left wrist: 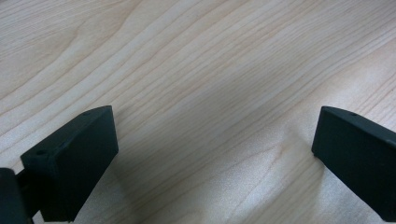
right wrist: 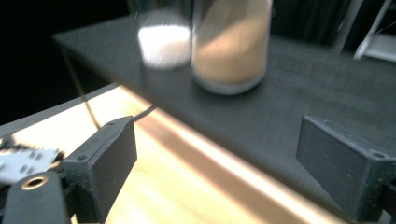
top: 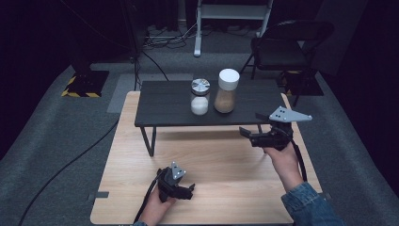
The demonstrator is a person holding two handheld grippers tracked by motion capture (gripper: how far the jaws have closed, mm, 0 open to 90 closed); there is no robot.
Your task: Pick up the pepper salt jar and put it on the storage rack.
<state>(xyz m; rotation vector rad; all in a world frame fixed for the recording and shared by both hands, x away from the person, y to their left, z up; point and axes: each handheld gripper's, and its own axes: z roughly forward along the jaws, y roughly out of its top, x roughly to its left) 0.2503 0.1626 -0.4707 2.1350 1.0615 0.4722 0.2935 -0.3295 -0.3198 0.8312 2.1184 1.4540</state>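
Note:
Two clear jars stand side by side on a low black stand (top: 164,110) at the back of the wooden table (top: 216,162). One jar has a silver lid and white powder (top: 200,96), the other a white lid and brown powder (top: 226,92). My right gripper (top: 242,131) hovers at the stand's front right corner, open and empty, pointing left. In the right gripper view the white-powder jar (right wrist: 163,42) and the brown-powder jar (right wrist: 231,46) lie ahead of the right gripper (right wrist: 217,144). My left gripper (top: 190,189) rests low over the table's near side, open; only bare wood lies between the tips of the left gripper (left wrist: 215,140).
The stand's thin legs (top: 151,141) rise from the tabletop. Beyond the table a folding chair (top: 287,47) sits at the back right, a white frame (top: 233,14) at the back centre, and a striped base (top: 84,84) at the back left. Cables (top: 70,165) cross the grey carpet.

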